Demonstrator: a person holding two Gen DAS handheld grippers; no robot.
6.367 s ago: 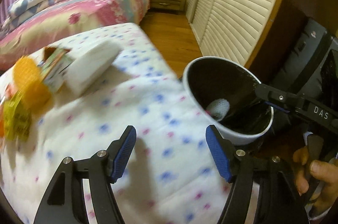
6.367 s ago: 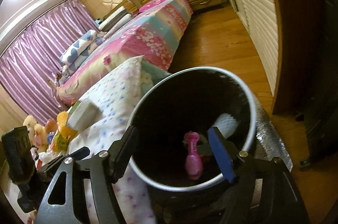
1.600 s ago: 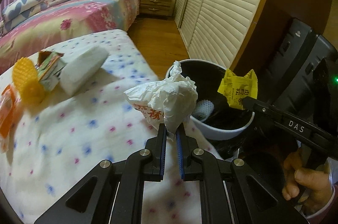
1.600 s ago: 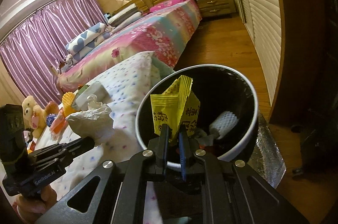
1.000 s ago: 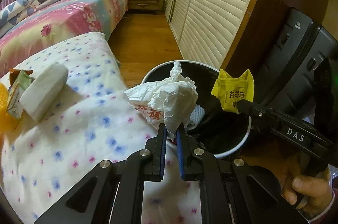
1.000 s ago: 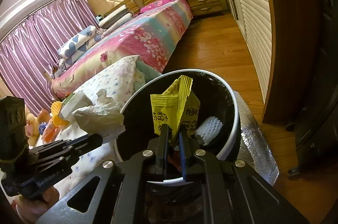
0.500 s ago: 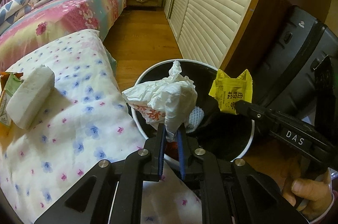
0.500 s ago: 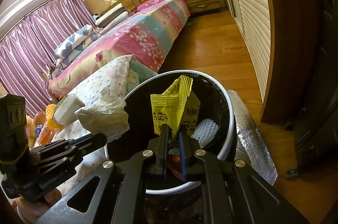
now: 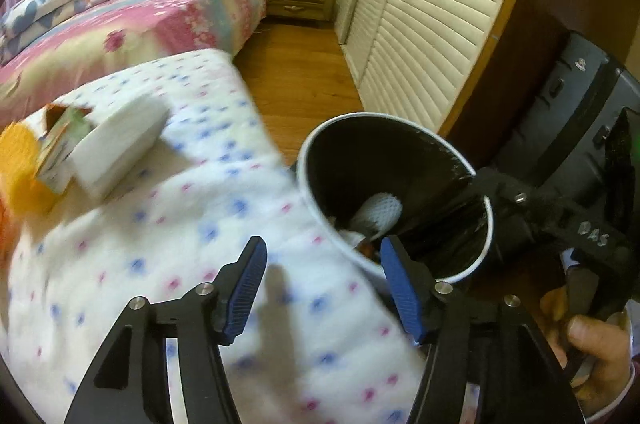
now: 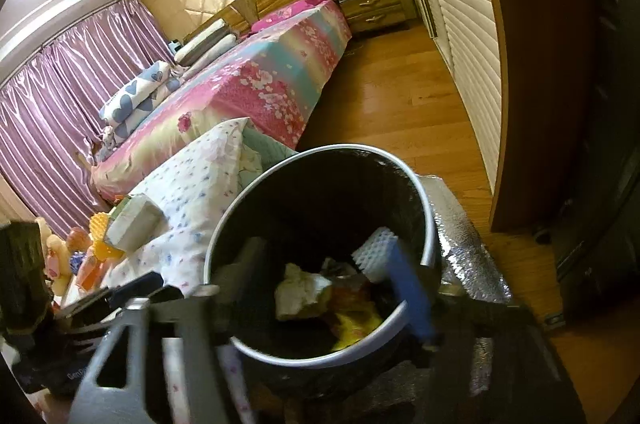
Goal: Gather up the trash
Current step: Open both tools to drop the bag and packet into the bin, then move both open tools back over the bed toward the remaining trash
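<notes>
Blue-padded jaws of my left gripper point(image 9: 322, 288) have just been opening and now stand apart with nothing between them, over the dotted sheet point(image 9: 168, 244) beside the bin point(image 9: 312, 179). My right gripper point(image 10: 332, 288) has also just spread wide and empty above the bin's mouth. Inside lie the crumpled paper point(image 10: 302, 290), the yellow wrapper point(image 10: 356, 322) and a white foam net point(image 10: 374, 252).

Left gripper point(image 9: 320, 280) is standing with jaws just parted, nothing between them, over the dotted cloth point(image 9: 160, 236). Trash bin point(image 9: 308, 163) is sitting at two o'clock, white foam block point(image 9: 120, 147) at ten o'clock.
</notes>
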